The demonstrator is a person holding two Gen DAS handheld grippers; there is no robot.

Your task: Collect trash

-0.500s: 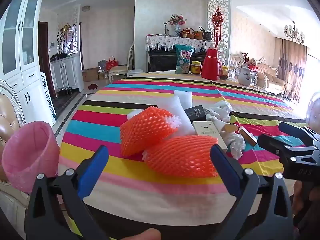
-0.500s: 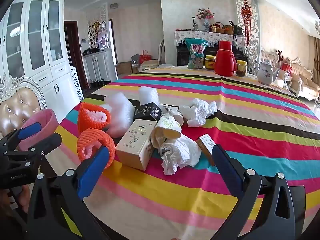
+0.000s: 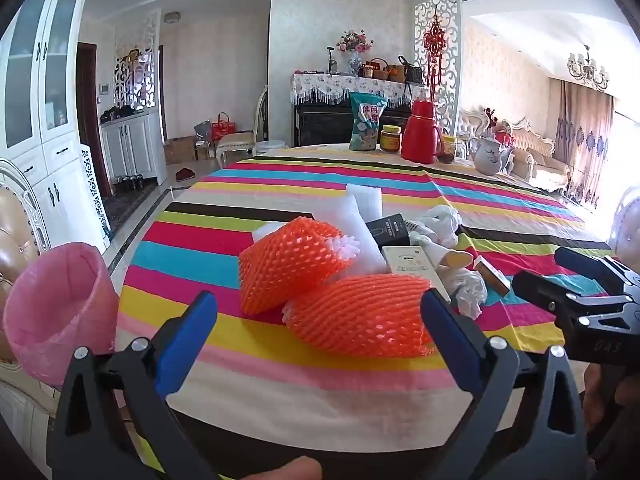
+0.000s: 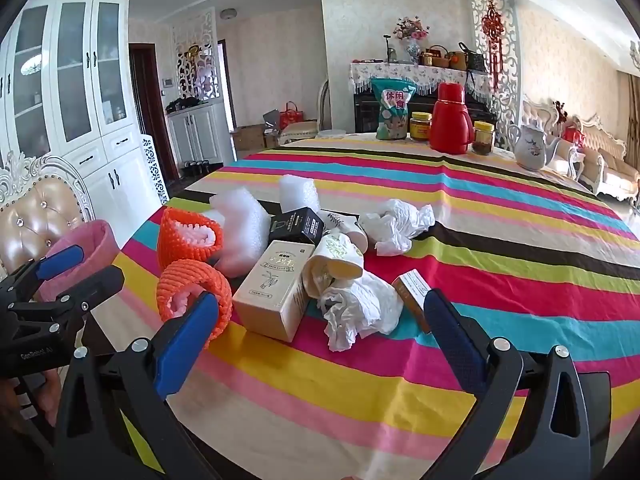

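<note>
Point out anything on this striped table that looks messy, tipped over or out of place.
A litter heap sits at the table's near-left end: two orange foam nets, white foam wrap, crumpled tissues, a paper cup lying on its side, and a beige box among them. The red jug and jars at the far edge stand upright.

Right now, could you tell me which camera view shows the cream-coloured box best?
The right wrist view: the cream-coloured box lies in full sight, its printed top and near end both visible, beside the orange foam net. In the left wrist view only its top shows, the rest hidden behind the net.
</note>
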